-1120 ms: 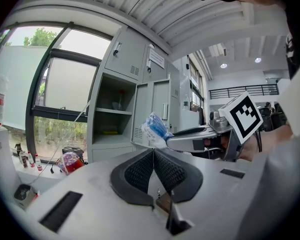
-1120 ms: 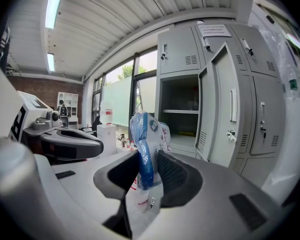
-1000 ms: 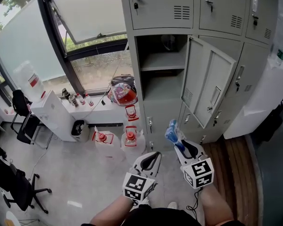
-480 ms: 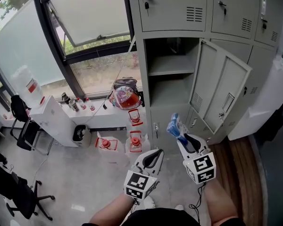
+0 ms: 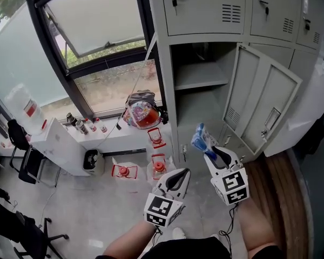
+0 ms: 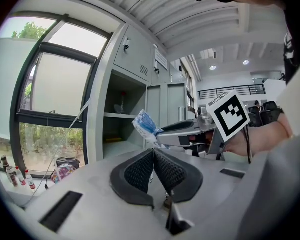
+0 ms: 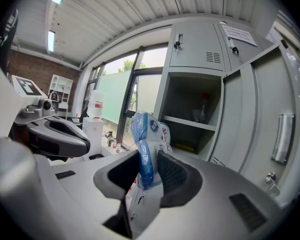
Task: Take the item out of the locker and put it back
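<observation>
As the right gripper point(image 5: 209, 154) pinches it, the packet point(image 5: 201, 137) points lengthwise lockerward.

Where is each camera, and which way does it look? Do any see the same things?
Head view: on the person's head, looking steeply down at the open grey metal locker; arms, left gripper and right gripper show.
Left gripper view: on the left gripper, looking along its shut jaws towards the locker; right gripper and right hand show.
Right gripper view: on the right gripper, looking along jaws clamped on a blue-and-white plastic packet; left gripper shows.
Shared: all see locker and packet.
</observation>
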Tool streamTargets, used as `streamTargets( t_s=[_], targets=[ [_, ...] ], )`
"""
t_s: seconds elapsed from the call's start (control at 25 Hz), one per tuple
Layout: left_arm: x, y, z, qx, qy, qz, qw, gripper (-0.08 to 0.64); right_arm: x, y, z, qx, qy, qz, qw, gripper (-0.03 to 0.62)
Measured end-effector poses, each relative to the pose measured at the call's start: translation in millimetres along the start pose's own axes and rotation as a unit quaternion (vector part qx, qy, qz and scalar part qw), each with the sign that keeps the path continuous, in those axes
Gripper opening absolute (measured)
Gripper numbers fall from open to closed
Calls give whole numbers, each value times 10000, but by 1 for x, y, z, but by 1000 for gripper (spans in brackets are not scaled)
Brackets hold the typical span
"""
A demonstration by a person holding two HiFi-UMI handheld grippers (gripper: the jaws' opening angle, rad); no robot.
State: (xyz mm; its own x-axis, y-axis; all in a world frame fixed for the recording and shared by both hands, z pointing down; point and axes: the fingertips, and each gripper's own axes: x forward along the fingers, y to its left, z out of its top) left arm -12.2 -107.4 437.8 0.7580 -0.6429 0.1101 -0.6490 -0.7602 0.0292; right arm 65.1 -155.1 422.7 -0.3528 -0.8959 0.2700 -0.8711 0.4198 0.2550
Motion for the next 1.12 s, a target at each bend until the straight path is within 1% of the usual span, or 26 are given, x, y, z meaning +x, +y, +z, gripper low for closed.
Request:
streamTargets(
  t_s=[0.2, 0.4, 0.6, 0.88, 1.12],
  targets=[
    [-3, 16, 1, 74, -39, -131, 9999, 17, 22, -1, 6, -125, 106, -114, 9998, 170],
    [-5, 28, 3, 8, -89, -106, 9999, 17, 40, -1, 13, -326, 187, -103, 9992, 170],
    [0, 36, 2, -31, -105, -39, 9999, 17, 57, -9, 17, -542, 275, -58, 9981, 170],
    [29, 46, 2, -88, -74, 86, 9999, 17, 91, -37, 10, -868, 441, 61, 9952, 170],
    [65, 61, 1, -151, -2, 208, 9997, 17, 137, -67, -4, -1158, 649, 227, 9909, 170]
  ],
)
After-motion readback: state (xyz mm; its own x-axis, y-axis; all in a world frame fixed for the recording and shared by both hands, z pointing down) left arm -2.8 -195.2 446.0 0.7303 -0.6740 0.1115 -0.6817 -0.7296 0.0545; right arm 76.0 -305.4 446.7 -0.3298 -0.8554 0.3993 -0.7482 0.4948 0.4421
